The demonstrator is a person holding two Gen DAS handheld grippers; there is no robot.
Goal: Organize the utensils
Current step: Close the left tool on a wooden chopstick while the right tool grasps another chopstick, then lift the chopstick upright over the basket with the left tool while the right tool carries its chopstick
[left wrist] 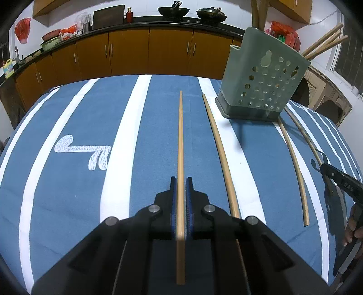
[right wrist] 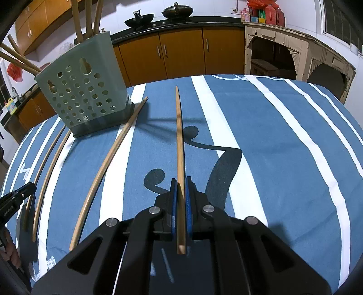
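Note:
On the blue striped cloth [left wrist: 68, 113], my left gripper [left wrist: 180, 181] is shut on a pale wooden chopstick [left wrist: 180, 136] that points away from me. A second chopstick [left wrist: 218, 147] lies loose just right of it. The green perforated holder [left wrist: 261, 79] stands at the far right with several chopsticks [left wrist: 324, 44] in it. My right gripper [right wrist: 180, 181] is shut on another chopstick [right wrist: 179, 136], with one loose chopstick [right wrist: 101, 171] to its left, next to the holder [right wrist: 84, 95]. Each gripper shows at the edge of the other's view: the right gripper [left wrist: 323, 166] and the left gripper [right wrist: 34, 185].
Another loose chopstick [left wrist: 295, 168] lies right of the holder. Orange cabinets [left wrist: 129, 54] and a counter with woks [left wrist: 173, 11] run behind the table. An ornate wooden shelf [right wrist: 283, 50] stands past the table's right side. A person's hand [left wrist: 354, 229] shows at the edge.

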